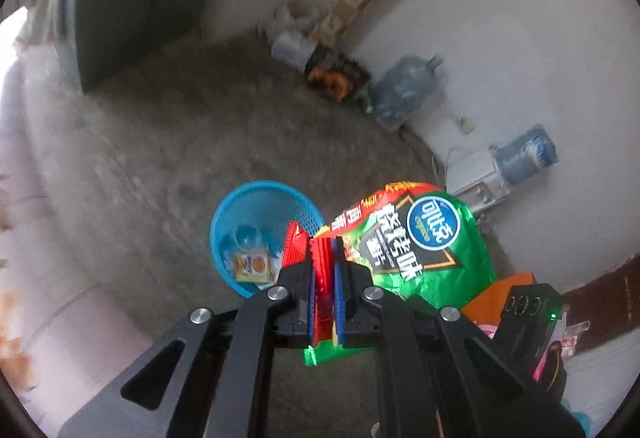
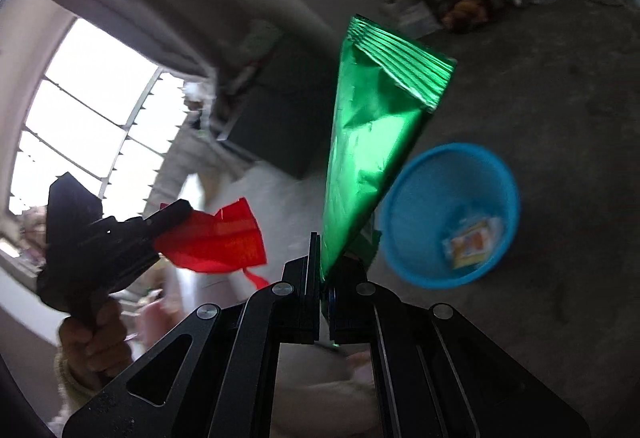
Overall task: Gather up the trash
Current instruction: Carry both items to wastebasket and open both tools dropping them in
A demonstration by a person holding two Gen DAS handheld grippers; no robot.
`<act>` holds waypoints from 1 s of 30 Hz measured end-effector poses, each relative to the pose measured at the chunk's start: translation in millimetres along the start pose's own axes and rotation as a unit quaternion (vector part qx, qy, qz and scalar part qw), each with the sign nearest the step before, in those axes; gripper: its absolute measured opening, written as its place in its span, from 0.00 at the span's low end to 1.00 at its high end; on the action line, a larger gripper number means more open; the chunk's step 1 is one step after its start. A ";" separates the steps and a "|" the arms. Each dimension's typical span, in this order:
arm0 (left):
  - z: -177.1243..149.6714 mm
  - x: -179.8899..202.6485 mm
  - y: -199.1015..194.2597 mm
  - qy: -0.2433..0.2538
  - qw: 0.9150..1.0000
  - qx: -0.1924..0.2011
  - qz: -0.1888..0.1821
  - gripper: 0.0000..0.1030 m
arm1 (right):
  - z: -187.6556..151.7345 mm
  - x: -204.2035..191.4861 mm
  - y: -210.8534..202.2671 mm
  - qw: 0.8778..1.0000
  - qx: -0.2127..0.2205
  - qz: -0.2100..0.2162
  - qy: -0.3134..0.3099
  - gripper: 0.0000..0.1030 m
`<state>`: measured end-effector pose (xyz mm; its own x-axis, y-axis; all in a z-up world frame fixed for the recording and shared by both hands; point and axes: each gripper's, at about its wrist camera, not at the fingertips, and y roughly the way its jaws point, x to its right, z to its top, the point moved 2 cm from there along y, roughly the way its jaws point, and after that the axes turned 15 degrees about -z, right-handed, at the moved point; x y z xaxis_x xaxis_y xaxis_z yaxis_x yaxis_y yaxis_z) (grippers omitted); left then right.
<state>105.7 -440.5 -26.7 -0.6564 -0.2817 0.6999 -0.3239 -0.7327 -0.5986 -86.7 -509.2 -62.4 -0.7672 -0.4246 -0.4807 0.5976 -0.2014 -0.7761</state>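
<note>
The green chip bag [image 1: 420, 250] reads "可比克" on a blue oval and "烧烤味".

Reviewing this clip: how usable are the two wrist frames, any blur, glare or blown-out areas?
Left wrist view: background floor and wall smeared by motion, but the green chip bag and red wrapper in the left tool stay sharp. Right wrist view: window blown out, blue basket blurred, glare streaks on the green bag.
</note>
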 end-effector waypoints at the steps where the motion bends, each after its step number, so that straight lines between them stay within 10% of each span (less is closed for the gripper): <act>1: 2.5 -3.5 15.0 -0.003 1.000 -0.008 0.002 0.07 | 3.9 -0.2 5.9 1.000 -0.001 -0.009 -0.001 0.02; 10: 18.0 -59.3 136.7 -0.052 0.995 -0.078 0.037 0.12 | 27.6 17.1 92.5 0.993 0.000 -0.115 -0.028 0.08; 11: 17.0 -67.4 141.8 -0.057 0.994 -0.084 0.044 0.17 | 29.6 25.8 94.5 0.992 -0.005 -0.120 -0.029 0.19; 13: 14.1 -82.0 151.0 -0.083 0.989 -0.098 0.070 0.61 | 30.1 32.6 109.7 0.990 -0.018 -0.136 -0.029 0.44; 30: 24.1 -39.4 43.4 -0.066 0.996 0.004 0.063 0.73 | 0.5 53.1 76.7 0.991 -0.038 -0.127 0.001 0.61</act>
<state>133.9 -476.1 -70.8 -0.5960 -0.4497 0.6652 -0.2395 -0.6912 -0.6818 -81.5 -547.6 -147.2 -0.8911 -0.3669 -0.2672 0.3664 -0.2343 -0.9004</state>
